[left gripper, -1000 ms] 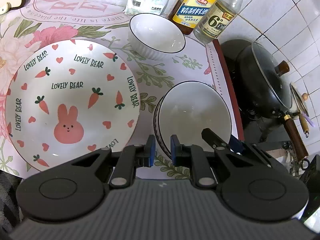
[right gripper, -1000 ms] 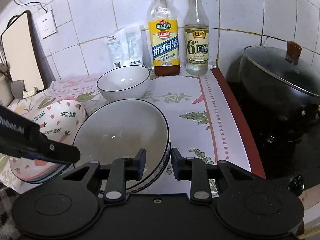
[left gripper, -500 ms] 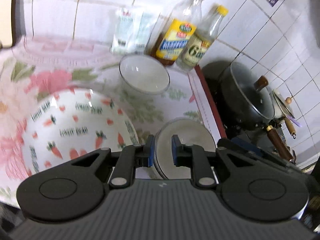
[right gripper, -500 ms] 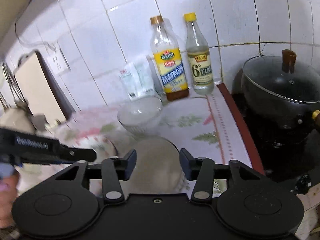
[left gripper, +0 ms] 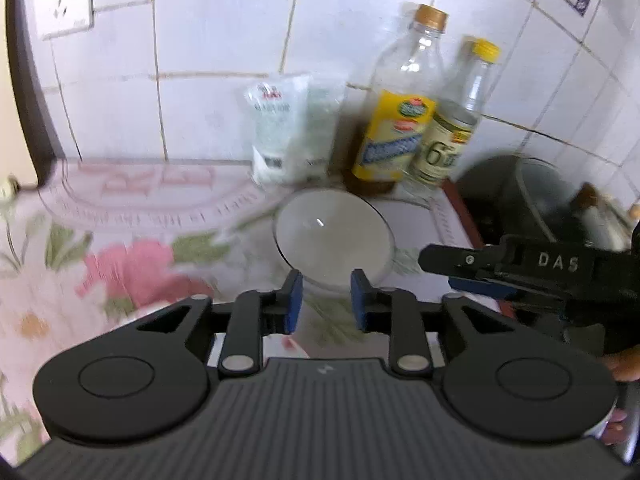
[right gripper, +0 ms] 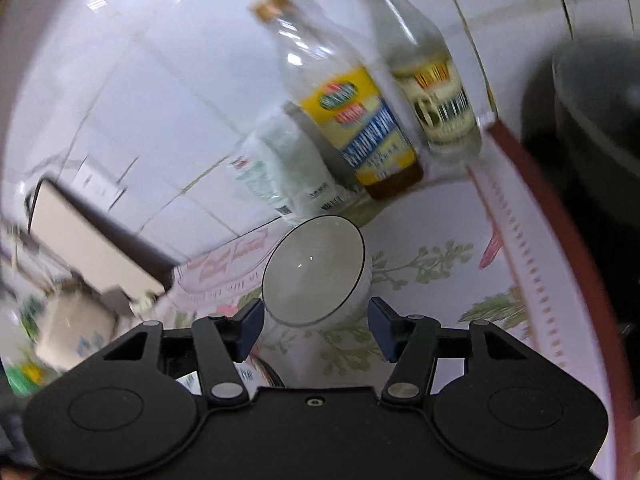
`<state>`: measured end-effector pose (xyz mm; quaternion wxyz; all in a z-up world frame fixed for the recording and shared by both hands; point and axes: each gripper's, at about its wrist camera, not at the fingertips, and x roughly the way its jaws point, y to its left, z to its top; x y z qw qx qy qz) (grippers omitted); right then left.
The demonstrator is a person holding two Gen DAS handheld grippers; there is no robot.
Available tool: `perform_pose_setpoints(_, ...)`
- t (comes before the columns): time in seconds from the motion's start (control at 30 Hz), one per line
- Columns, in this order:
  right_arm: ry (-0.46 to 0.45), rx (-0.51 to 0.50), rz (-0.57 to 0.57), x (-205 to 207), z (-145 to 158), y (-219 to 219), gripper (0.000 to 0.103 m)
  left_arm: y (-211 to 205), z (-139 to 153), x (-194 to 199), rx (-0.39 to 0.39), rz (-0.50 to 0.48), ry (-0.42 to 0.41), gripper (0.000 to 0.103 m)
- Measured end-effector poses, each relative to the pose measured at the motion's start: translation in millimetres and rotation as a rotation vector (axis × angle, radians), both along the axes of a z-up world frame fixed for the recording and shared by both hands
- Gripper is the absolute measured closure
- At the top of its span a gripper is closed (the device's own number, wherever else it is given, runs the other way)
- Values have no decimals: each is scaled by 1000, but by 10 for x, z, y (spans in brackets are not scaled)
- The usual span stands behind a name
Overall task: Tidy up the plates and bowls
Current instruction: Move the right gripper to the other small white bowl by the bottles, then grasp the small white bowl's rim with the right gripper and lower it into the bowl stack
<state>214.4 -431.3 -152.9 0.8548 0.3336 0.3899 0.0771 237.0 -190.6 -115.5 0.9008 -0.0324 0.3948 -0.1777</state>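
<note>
Both views are blurry. Left view: the left gripper [left gripper: 326, 300] is opening with nothing in it; the white bowl [left gripper: 334, 240] sits near the worktop's back edge. Right view: the right gripper [right gripper: 316, 330] is opening, empty; its body hides the worktop's front.

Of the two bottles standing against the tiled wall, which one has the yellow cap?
The slimmer clear bottle on the right, nearest the dark pot. Its neighbour, the yellow-labelled bottle, is wider and has a gold-brown cap.

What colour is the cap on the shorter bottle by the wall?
Yellow. The shorter bottle's cap shows best in the left wrist view.
</note>
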Motion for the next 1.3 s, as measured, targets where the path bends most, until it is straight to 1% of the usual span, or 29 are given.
perform_pose_setpoints(0.1, 72, 114, -33, 220, -200, -83, 40, -16, -69, 205, 35, 5, -32, 68)
perform_pose_setpoints(0.13, 91, 136, -43, 281, -249, -96, 40, -24, -92, 264, 44, 4, -35, 66)
perform_pose_setpoints(0.17, 112, 152, -57, 339, -301, -103, 40, -34, -129, 337, 53, -4, -33, 60)
perform_pose_setpoints(0.23, 143, 149, -84, 434, -378, -94, 40, -59, -214, 470, 66, -12, -16, 57)
perform_pose_setpoints(0.3, 168, 150, -93, 527, -451, -75, 40, -84, -320, 590, 83, -23, 24, 54)
perform_pose_setpoints(0.43, 209, 136, -103, 663, -551, -25, 40, -122, -488, 780, 113, -11, 87, 48)
perform_pose_setpoints(0.5, 214, 108, -109, 715, -565, -3, 40, -120, -556, 859, 124, 5, 109, 45)
perform_pose_setpoints(0.57, 217, 79, -143, 757, -576, -9, 41, -106, -639, 946, 155, 59, 153, 45)
perform_pose_setpoints(0.6, 217, 61, -158, 775, -571, -17, 43, -83, -667, 969, 143, 69, 167, 45)
perform_pose_setpoints(0.63, 214, 46, -162, 791, -566, -15, 48, -61, -686, 988, 121, 70, 180, 45)
perform_pose_setpoints(0.67, 209, 39, -163, 805, -562, -17, 50, -40, -708, 1004, 106, 76, 191, 46)
perform_pose_setpoints(0.7, 207, 39, -158, 821, -565, -13, 55, -30, -728, 1019, 101, 84, 197, 47)
perform_pose_setpoints(0.73, 208, 37, -145, 840, -574, 1, 61, -29, -738, 1028, 93, 81, 198, 51)
perform_pose_setpoints(0.77, 212, 29, -133, 870, -595, 22, 65, -32, -747, 1039, 79, 69, 205, 67)
perform_pose_setpoints(0.8, 219, 15, -121, 892, -607, 52, 71, -47, -754, 1052, 53, 44, 219, 87)
perform_pose_setpoints(0.83, 226, -2, -112, 911, -624, 84, 77, -68, -767, 1073, 32, 24, 242, 92)
perform_pose_setpoints(0.87, 235, -15, -102, 925, -645, 115, 80, -94, -773, 1076, 34, 24, 254, 92)
perform_pose_setpoints(0.9, 239, -20, -95, 936, -660, 138, 86, -133, -766, 1068, 50, 23, 245, 92)
perform_pose_setpoints(0.97, 246, -13, -92, 940, -695, 147, 87, -178, -774, 1050, 79, 25, 234, 93)
perform_pose_setpoints(1.07, 234, -41, -59, 936, -654, 191, 86, -185, -780, 1026, 91, 32, 233, 94)
perform_pose_setpoints(1.2, 217, -116, -30, 838, -555, 252, 86, -104, -759, 980, 30, 44, 274, 95)
perform_pose_setpoints(1.3, 189, -140, -32, 700, -449, 282, 86, -85, -655, 866, 16, 34, 247, 95)
